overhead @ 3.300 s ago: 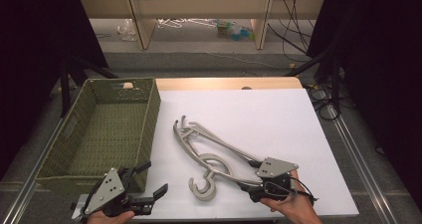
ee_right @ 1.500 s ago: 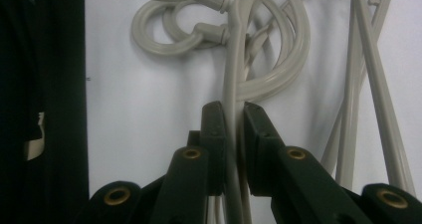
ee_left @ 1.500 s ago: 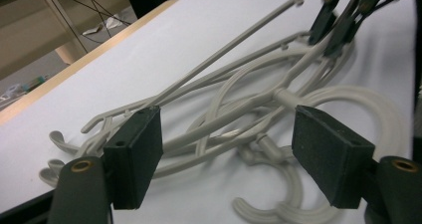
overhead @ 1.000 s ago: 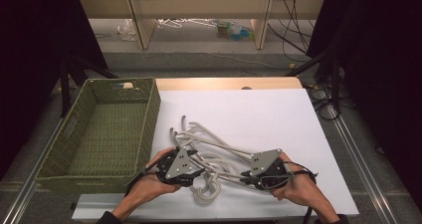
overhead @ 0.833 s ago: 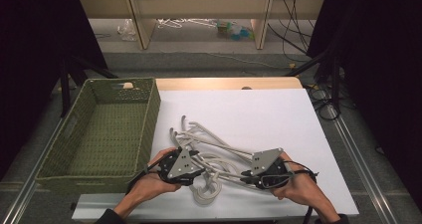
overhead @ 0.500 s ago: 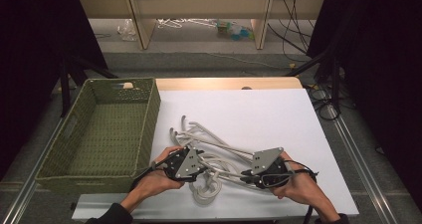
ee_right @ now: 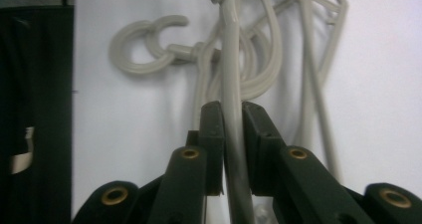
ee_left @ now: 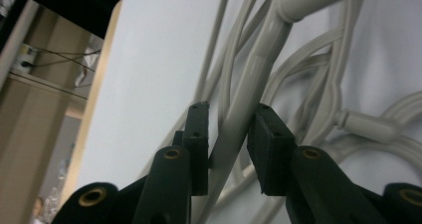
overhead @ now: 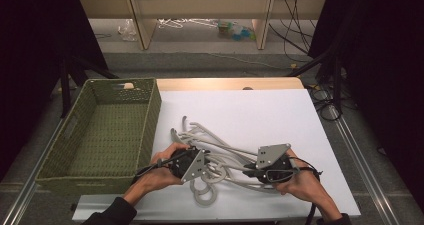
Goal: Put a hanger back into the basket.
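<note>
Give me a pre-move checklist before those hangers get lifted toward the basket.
1. Right tool clamped on a hanger arm: ok, both pads press the grey bar in the right gripper view.
2. Left tool clamped on a hanger arm: cannot tell; its jaws have just been closing around a bar, one pad touches it, a small gap may remain at the other.
3. Hangers separated: not ok, several lie tangled, hooks interlocked.
4. Both tools on the same hanger: cannot tell.
5. Basket ready to receive: ok, it sits open just left of the pile, nothing seen inside.
6. Pile fully on the white board: ok.
</note>
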The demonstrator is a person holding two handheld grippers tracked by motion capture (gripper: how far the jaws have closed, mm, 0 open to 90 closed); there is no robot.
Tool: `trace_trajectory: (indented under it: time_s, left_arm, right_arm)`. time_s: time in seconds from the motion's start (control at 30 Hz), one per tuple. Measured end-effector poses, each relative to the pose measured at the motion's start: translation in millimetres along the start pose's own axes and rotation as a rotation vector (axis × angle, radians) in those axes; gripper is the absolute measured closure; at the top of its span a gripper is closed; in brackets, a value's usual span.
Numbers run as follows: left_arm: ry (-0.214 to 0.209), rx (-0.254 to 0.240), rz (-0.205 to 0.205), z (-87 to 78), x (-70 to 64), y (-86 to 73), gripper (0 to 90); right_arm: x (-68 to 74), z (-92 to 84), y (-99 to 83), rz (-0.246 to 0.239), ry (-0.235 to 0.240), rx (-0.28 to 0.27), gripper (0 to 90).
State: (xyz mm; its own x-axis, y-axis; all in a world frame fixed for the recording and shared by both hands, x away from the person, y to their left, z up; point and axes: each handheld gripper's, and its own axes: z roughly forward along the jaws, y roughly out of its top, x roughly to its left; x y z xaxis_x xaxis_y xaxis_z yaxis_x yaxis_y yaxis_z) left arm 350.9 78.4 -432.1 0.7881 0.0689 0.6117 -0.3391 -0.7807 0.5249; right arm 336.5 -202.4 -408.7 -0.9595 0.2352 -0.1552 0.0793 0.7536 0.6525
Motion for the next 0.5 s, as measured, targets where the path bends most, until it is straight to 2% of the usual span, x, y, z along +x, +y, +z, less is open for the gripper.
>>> trace_trajectory:
  time_s: [0.03, 0.07, 0.13, 0.17, 0.2, 0.23, 0.27, 0.3, 0.33, 0.37, 0.5]
  left_arm:
    - [0.025, 0.004, 0.020, -1.1, 2.2, 1.7, 71.4]
    - [0.031, 0.003, 0.031, -1.4, 3.1, 2.6, 72.2]
    - [0.046, 0.006, 0.058, -1.8, 4.4, 5.7, 74.4]
    - [0.054, 0.018, 0.081, -3.6, 6.4, 7.6, 74.4]
    - [0.063, 0.013, 0.070, -4.6, 8.9, 9.9, 75.3]
    - [0.056, -0.006, 0.049, -4.1, 9.5, 10.7, 77.3]
    - [0.039, -0.012, 0.031, -4.8, 11.3, 11.6, 78.4]
    - [0.062, -0.013, 0.038, -5.0, 11.4, 13.0, 78.6]
    - [0.066, 0.013, 0.039, -5.9, 13.7, 14.3, 79.2]
    - [0.067, 0.014, 0.029, -7.2, 16.4, 14.2, 79.4]
    - [0.101, 0.061, -0.019, -15.4, 30.7, 10.8, 79.3]
  right_arm:
    - [-0.6, 0.0, 0.1, 0.000, -0.009, -0.001, 76.7]
    - [-1.7, 0.0, 0.2, 0.018, -0.038, -0.017, 71.5]
    - [-6.0, -1.8, -0.6, 0.034, -0.057, -0.038, 65.3]
    - [-6.0, -1.8, -0.6, 0.034, -0.057, -0.038, 65.3]
    - [-7.5, -2.6, -0.4, 0.045, -0.087, -0.055, 59.3]
    - [-9.5, -4.5, 0.2, 0.080, -0.135, -0.083, 51.5]
    - [-11.2, -5.7, 0.5, 0.092, -0.161, -0.103, 50.2]
    - [-12.4, -7.7, 0.6, 0.115, -0.180, -0.121, 49.9]
    - [-14.2, -10.6, 0.6, 0.136, -0.198, -0.154, 43.7]
    - [-15.2, -14.7, 1.0, 0.158, -0.242, -0.191, 40.9]
    - [-16.1, -29.4, 4.7, 0.181, -0.332, -0.283, 37.1]
